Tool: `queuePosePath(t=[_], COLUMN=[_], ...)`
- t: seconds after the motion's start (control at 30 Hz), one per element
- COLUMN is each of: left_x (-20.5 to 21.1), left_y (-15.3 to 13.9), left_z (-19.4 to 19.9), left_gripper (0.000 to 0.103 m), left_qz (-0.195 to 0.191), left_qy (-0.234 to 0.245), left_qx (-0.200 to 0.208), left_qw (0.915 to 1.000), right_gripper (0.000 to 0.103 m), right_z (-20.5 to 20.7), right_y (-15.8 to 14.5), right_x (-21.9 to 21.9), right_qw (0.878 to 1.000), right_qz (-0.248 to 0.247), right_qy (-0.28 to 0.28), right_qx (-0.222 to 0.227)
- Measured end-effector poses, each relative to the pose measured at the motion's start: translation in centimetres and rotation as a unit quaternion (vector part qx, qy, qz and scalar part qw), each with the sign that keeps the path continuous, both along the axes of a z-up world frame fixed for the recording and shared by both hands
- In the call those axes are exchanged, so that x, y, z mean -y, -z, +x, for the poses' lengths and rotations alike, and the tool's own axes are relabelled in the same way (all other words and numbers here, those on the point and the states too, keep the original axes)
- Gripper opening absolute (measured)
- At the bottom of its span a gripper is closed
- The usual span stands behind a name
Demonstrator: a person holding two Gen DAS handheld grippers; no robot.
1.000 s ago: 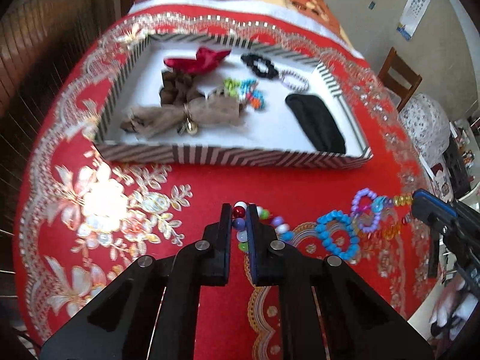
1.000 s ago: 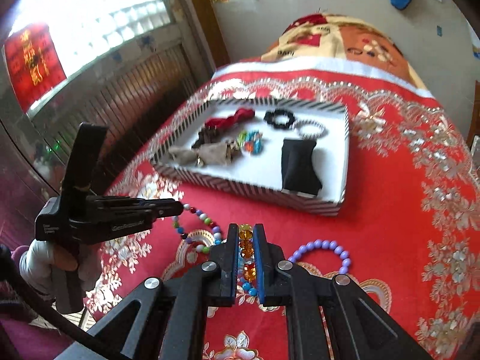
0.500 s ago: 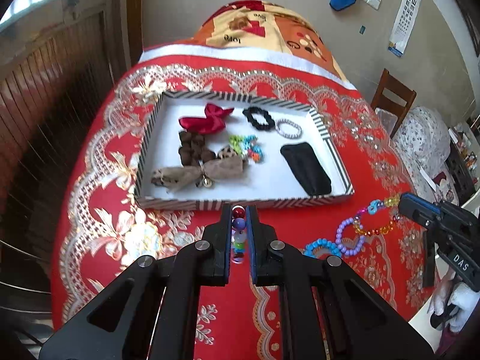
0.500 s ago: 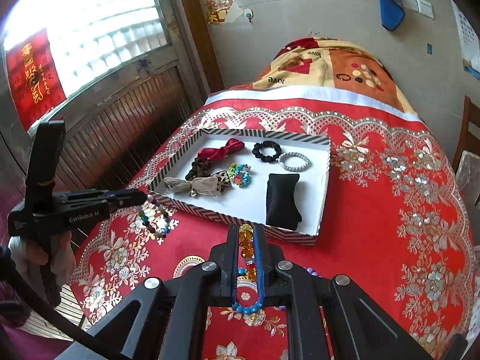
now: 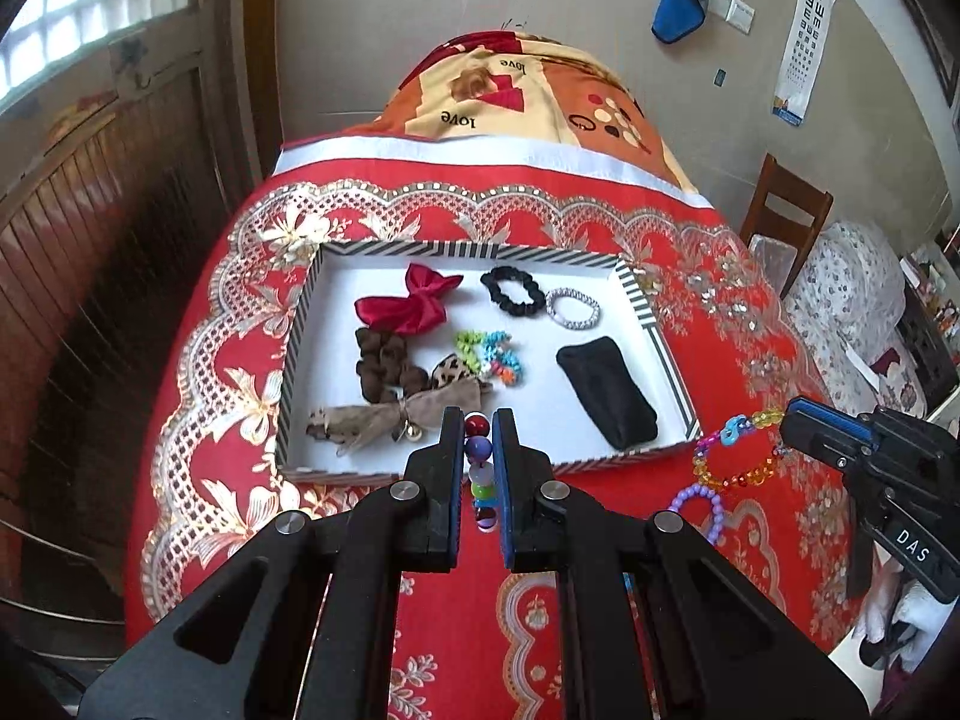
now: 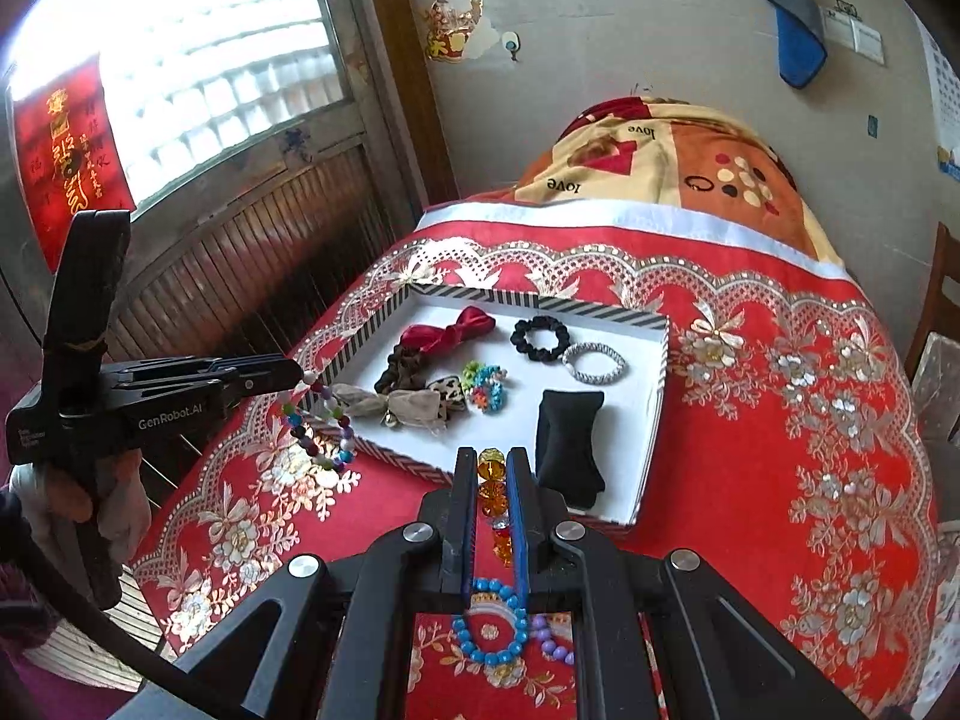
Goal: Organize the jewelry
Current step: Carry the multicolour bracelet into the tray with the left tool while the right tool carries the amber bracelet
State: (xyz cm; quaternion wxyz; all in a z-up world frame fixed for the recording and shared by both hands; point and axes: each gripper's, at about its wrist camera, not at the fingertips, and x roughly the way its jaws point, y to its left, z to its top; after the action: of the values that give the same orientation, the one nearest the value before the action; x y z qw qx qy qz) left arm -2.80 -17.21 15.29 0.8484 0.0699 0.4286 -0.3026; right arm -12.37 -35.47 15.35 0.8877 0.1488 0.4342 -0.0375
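Both grippers are angled down toward the red embroidered tablecloth (image 5: pixel 600 228), each pinching a bracelet in the air; the left gripper (image 5: pixel 478 420) is clamped on a multicolored bead bracelet (image 5: pixel 482 468), which in the right wrist view dangles as a loop (image 6: pixel 318 420) off its tip over the near left corner of the striped tray (image 5: pixel 657 336); a gloved hand (image 6: pixel 114 498) grips its handle, low at the left; the right gripper (image 6: pixel 493 457) is squeezed shut on an amber crystal bracelet (image 6: pixel 493 483), hanging free in the left wrist view (image 5: pixel 735 456); a blue bead bracelet (image 6: pixel 492 624) and a purple bead bracelet (image 5: pixel 699 507) lie on the cloth below; the tray holds a red bow (image 5: pixel 411 300), black scrunchie (image 5: pixel 510 291), silver hair tie (image 5: pixel 573 309) and black pouch (image 5: pixel 606 393).
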Motion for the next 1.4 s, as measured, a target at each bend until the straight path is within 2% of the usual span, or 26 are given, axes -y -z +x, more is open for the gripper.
queuePosePath(t=[0.57,0.97,1.23,1.4], left_x=[3.3,6.2,7.4,6.2], left_y=[0.3,2.0,4.6,7.6], left_z=[2.2,3.9,5.2,6.1], left_gripper=[0.008,0.008,0.008,0.008], left_qz=[0.007,0.011,0.005,0.028], left_qy=[0.009,0.018,0.01,-0.014], left_qx=[-0.002,-0.027,-0.071,-0.098], left_qw=[0.9999,0.9994,0.9974,0.9947], right_gripper=[0.009,0.009,0.009,0.009], right_z=[3.7,6.8,10.4,13.2], right_y=[0.4,2.1,3.6,5.1], right_x=[2.0,4.0,4.7,4.5], right_qw=[1.0,1.0,0.999,0.998], right_qz=[-0.004,-0.002,0.009,0.023], right_qy=[-0.003,0.0,-0.013,-0.029], right_qx=[-0.005,-0.024,-0.034,-0.041])
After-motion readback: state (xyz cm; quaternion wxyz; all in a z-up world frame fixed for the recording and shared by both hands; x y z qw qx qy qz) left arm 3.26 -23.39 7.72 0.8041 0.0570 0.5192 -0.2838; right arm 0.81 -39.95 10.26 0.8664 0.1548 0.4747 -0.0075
